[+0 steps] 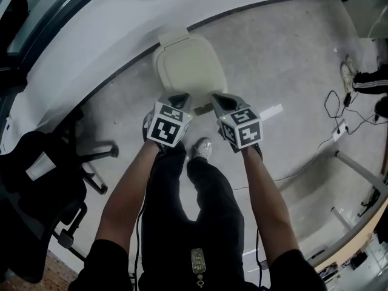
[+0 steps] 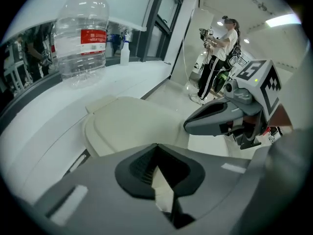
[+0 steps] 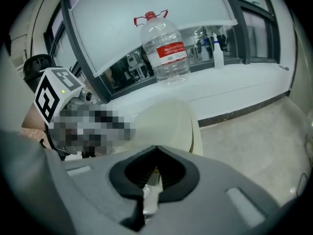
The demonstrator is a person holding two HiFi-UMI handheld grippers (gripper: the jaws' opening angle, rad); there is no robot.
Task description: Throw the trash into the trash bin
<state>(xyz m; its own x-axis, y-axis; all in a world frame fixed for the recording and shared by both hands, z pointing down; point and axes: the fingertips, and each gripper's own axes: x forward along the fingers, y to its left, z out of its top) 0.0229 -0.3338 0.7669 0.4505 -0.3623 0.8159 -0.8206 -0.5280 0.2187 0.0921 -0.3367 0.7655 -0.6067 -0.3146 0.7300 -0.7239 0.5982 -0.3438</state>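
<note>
Left gripper (image 1: 179,99) is pinching a pale paper scrap (image 2: 164,192) and right gripper (image 1: 222,103) a crumpled whitish scrap (image 3: 149,196), both hanging above the near edge of the closed cream trash bin (image 1: 189,65). On the far ledge, a water jug (image 3: 164,66) is showing a red label (image 3: 171,49) whose print is too small to read.

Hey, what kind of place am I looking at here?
Likely an office or lab workroom: a black office chair, loose cables across the grey floor, and a large water bottle on a white window ledge.
</note>
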